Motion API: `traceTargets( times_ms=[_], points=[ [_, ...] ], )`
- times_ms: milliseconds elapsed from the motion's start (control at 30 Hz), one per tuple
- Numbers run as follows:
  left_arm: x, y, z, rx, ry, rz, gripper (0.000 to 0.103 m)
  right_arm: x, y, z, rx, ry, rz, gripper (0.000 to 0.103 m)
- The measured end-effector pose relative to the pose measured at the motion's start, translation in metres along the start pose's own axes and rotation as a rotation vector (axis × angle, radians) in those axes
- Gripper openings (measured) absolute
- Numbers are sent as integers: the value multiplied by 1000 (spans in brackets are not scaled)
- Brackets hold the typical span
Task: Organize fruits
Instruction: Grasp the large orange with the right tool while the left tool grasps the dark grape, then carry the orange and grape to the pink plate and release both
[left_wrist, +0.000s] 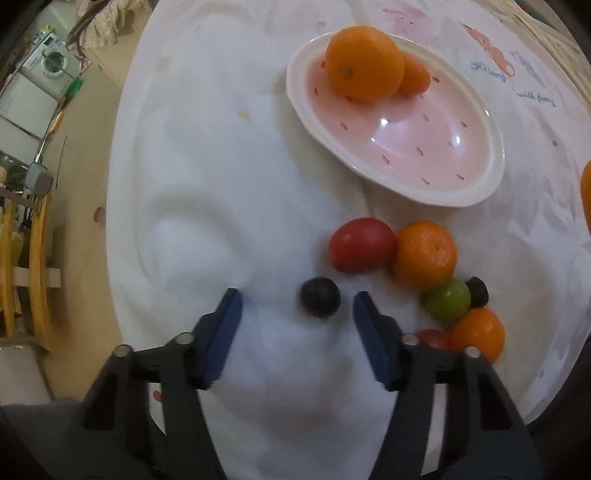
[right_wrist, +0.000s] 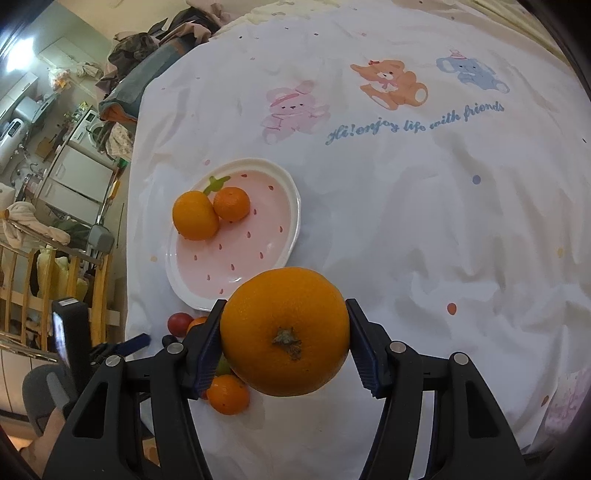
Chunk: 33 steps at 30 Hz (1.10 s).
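Gripping a large orange at lower centre, right hand-held gripper has the pink plate up-left, just beyond it. Left hand-held gripper is open, dark plum between its tips, nearer the right one.

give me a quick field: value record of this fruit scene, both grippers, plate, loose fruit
left gripper: open, dark round fruit lies between its fingers, untouched
right gripper: shut on large orange, held above the cloth
plate: pink strawberry pattern, holds two oranges at one end
loose fruit: red tomato, mandarin and green fruit clustered near the plate
surface: white cartoon-print cloth
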<state>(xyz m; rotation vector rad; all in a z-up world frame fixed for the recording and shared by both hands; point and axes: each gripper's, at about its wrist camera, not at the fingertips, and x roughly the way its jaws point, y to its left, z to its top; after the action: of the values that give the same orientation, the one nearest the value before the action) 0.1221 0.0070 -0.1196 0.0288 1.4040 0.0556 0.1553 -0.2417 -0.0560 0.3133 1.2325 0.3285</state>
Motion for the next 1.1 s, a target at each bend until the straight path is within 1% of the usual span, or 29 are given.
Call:
traceTargets(
  times_ms=[67, 100, 133, 167, 200, 233, 333, 433, 600, 700, 800, 1000, 1100],
  points=[
    [-1, -2, 3, 10, -13, -7, 45, 1, 1, 0, -3, 1, -2, 64],
    [0, -3, 4, 15, -16, -4, 40, 2, 1, 1, -4, 3, -4, 64],
    [0, -6, 4, 28, -21, 6, 37, 2, 1, 1, -4, 5, -7, 64],
    [0, -7, 3, 36, -23, 0, 29, 3, 1, 1, -5, 5, -13, 64],
    [-1, -10, 3, 46, -25, -15, 19, 4, 0, 2, -6, 6, -18, 64],
    [-2, -13, 3, 55, -29, -22, 19, 4, 0, 1, -7, 6, -22, 64],
    [-5, -17, 1, 80, -44, -6, 19, 4, 0, 1, -5, 8, -26, 64],
    [-10, -17, 0, 70, -48, -15, 19, 2, 0, 0, -4, 4, -29, 64],
    [-21, -10, -3, 36, -82, -30, 18, 0, -4, -2, 7, 2, -34, 64],
    [-33, -16, -4, 70, -125, -24, 18, -3, -6, -3, 14, -3, -35, 64],
    [-51, -19, 2, 87, -191, -12, 18, -10, -8, -3, 23, -18, -33, 64],
    [-86, -16, 17, 70, -281, -45, 18, -31, -3, 3, 13, -95, -13, 64],
    [-103, -14, 30, 69, -325, -61, 18, -38, 0, 10, 9, -122, -4, 64]
  ],
)
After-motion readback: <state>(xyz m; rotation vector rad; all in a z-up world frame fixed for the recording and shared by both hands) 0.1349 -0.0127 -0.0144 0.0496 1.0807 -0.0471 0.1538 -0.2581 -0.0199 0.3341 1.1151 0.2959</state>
